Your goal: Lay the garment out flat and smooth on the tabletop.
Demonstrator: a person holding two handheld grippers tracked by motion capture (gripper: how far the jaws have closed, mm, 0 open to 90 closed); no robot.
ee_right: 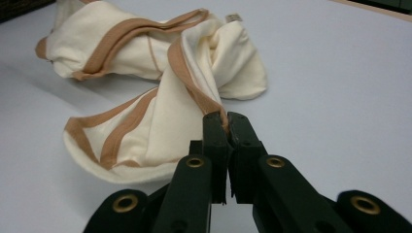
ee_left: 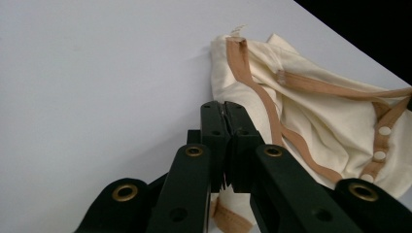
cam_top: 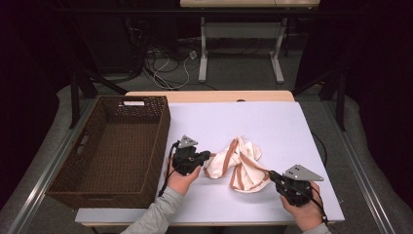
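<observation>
High view: each gripper, left (cam_top: 208, 157) and right (cam_top: 271, 174), pinches the crumpled cream garment's (cam_top: 241, 165) tan-trimmed edge.

The cloth (cam_top: 238, 165) is cream with tan bands along its edges and small round snaps on one band. It lies crumpled and twisted on the table, a bit toward 5 o'clock from the middle. One bunched end points to 9 o'clock, and a folded flap lies toward 4 o'clock.
</observation>
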